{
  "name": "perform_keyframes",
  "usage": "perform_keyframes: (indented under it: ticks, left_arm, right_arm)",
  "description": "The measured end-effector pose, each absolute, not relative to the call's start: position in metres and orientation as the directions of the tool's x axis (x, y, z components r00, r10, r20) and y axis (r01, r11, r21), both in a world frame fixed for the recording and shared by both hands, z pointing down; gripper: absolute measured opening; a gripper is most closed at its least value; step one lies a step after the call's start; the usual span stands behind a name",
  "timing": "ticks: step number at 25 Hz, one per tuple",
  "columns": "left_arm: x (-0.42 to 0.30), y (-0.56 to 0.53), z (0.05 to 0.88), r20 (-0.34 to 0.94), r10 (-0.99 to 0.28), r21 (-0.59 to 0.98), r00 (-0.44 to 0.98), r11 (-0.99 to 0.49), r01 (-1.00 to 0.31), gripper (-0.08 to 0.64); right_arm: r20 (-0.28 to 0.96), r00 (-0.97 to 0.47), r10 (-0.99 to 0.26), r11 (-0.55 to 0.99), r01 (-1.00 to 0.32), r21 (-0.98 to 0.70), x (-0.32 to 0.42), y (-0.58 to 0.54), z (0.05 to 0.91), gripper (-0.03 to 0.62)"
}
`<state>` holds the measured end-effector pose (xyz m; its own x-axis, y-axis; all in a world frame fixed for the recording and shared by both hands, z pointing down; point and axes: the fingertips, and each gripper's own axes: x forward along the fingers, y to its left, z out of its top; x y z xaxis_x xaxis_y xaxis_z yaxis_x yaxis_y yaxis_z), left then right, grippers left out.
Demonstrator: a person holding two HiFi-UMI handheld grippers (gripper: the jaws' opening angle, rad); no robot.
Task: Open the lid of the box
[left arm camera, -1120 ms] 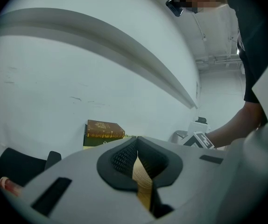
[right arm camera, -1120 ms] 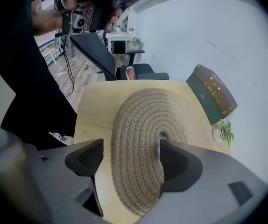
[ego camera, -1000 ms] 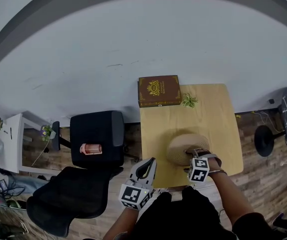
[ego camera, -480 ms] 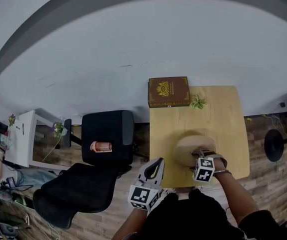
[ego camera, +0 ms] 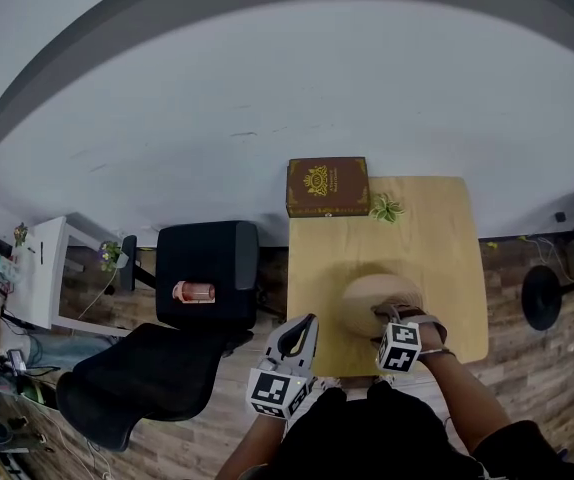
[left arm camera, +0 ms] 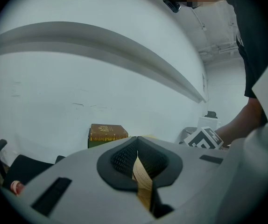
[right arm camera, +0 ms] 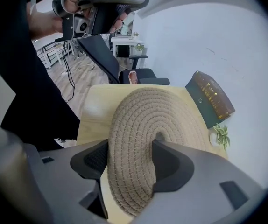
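The table (ego camera: pixel 437 228) carries everything that concerns the task. Near its front edge, on the person's side, sits the round woven box, of which we see mainly the woven lid (ego camera: pixel 372 298), lying flat and in place. At the table's far edge stand a brown book-shaped case (ego camera: pixel 327 185) and, just beside it, a small plant (ego camera: pixel 385 207). Neither is involved.

We judge the step in hand to be taking hold of the lid, with the opening itself not yet begun. The right gripper (ego camera: pixel 392 313) sits at the lid's near rim. In the right gripper view, the right gripper (right arm camera: pixel 130 160) has its jaws about half apart and closing, with the rim of the woven lid (right arm camera: pixel 157 115) between them. One pad lies on the lid's top and the other against its edge.

In our judgement, the next move calls for a firm hold and a straight lift, since the weave may flex.

The left gripper (ego camera: pixel 297 333) hangs off the table's front corner with its jaws together, empty and touching nothing.
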<state>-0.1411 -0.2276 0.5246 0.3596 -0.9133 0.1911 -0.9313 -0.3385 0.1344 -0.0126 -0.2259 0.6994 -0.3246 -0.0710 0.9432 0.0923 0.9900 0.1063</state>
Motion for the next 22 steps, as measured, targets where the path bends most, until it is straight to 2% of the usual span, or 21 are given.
perform_keyframes:
  ticks: [12,22]
  left_arm:
    - [-0.104,-0.242,0.525,0.185,-0.893,0.137,0.410,-0.389,-0.911,0.020]
    - [-0.057,-0.258,0.525,0.176,-0.854,0.149,0.489,-0.468,-0.871,0.020]
  right_arm:
    - [0.931,-0.313,-0.187,0.975,0.056,0.215,0.030,-0.246,0.657,0.298]
    - [0.936,-0.229,-0.268,0.963,-0.083,0.255,0.111,-0.269,0.653,0.299]
